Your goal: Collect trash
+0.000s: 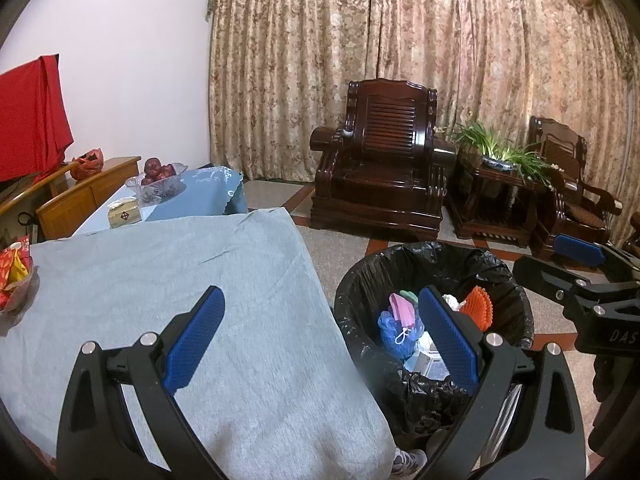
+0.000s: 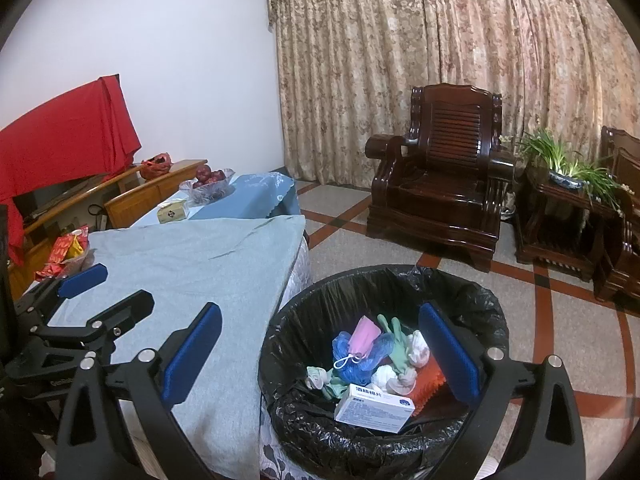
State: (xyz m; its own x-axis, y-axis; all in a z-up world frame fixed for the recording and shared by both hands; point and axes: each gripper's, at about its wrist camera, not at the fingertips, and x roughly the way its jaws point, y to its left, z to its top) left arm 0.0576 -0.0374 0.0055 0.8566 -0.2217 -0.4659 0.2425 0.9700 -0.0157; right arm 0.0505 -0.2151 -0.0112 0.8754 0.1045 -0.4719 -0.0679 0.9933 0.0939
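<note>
- My left gripper (image 1: 316, 344) is spread wide, nothing between its blue pads; it hangs over the seam between the table's edge and the bin, so one finger reads against cloth and the other against the bin's mouth.
- My right gripper (image 2: 320, 354) is likewise fully spread and carries nothing. It sits above the trash bin (image 2: 486, 300), a sensible station for letting go, since anything released here would fall inside the liner.
- The bin stands on the floor hard against the table's corner, its black liner folded over the rim. I judge it was set there so that items need only a short carry off the tabletop.
- Collected trash lies in the bin: a pink face mask (image 2: 362, 338) on a blue crumpled glove (image 2: 370, 358), a white medicine box (image 2: 374, 408) nearest me, an orange ridged piece (image 2: 430, 390), and pale wadded tissues beside a green glove.
- The grey tablecloth (image 1: 168, 280) directly before me is bare. At its far left edge sits a clear dish of red and yellow wrappers (image 1: 14, 276); whether these count as trash I cannot tell.
- Judgement: the task looks nearly or wholly done, both hands free for any remaining pick.
</note>
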